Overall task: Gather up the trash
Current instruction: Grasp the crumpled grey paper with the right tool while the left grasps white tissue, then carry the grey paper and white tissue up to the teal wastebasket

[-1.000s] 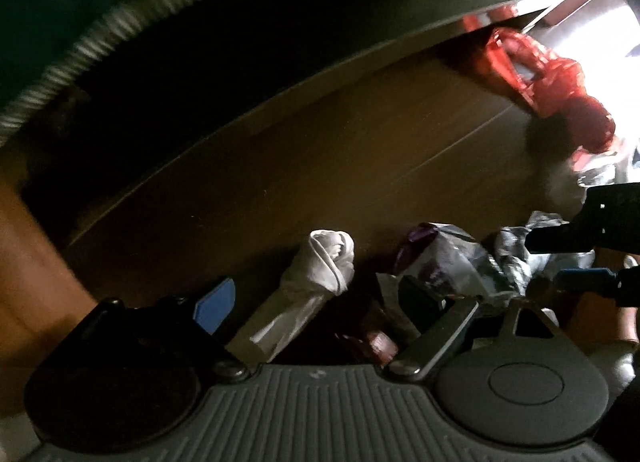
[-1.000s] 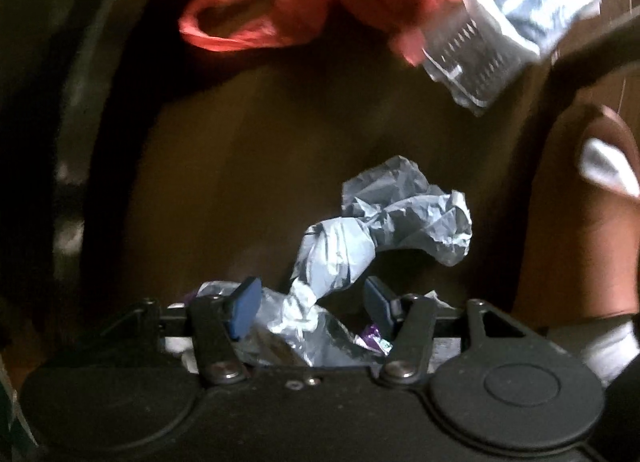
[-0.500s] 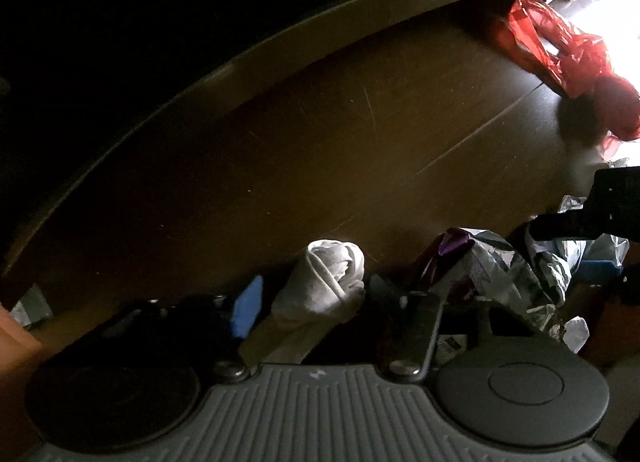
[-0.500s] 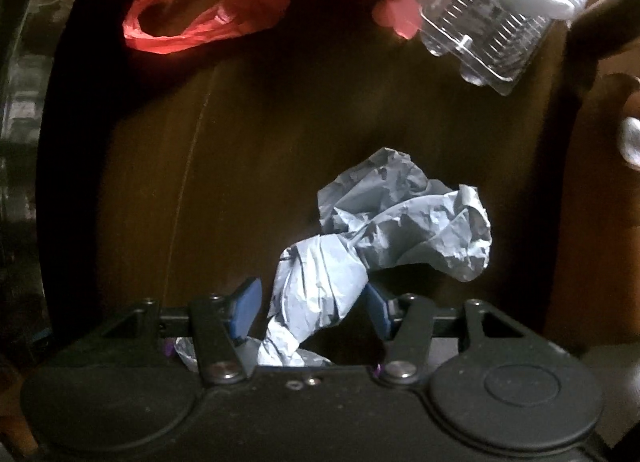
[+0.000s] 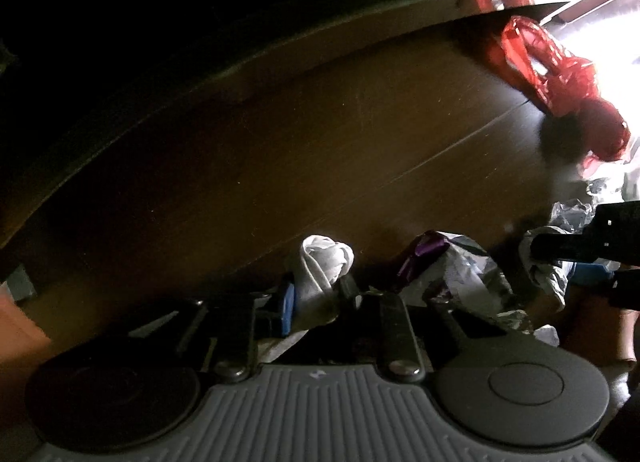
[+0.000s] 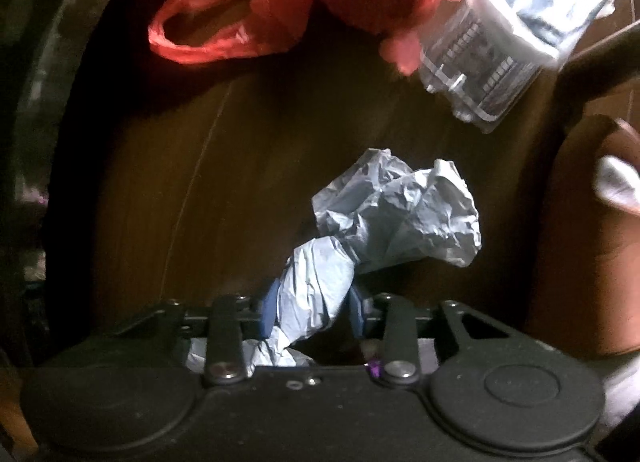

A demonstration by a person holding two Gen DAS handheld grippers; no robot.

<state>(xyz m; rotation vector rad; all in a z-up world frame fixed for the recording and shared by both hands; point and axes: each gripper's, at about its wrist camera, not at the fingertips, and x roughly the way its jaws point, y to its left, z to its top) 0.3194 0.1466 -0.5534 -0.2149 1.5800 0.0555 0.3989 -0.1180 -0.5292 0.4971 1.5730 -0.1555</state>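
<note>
The left gripper (image 5: 316, 298) is pointing straight down at the brown table (image 5: 280, 166), its jaws closing on a twisted white tissue (image 5: 320, 274) that is lying on the wood, pads pressing both sides. The right gripper (image 6: 312, 312) is pointing steeply down nearby, closing around the narrow end of a crumpled grey paper (image 6: 384, 222), pads touching it. A red bag (image 6: 280, 10) is lying well beyond.

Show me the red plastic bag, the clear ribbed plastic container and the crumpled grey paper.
Red plastic bag (image 6: 280, 10): right wrist view, knotted middle.
Clear ribbed plastic container (image 6: 480, 58): right wrist view, ribbed side wall.
Crumpled grey paper (image 6: 400, 218): right wrist view, wide crumpled end.
</note>
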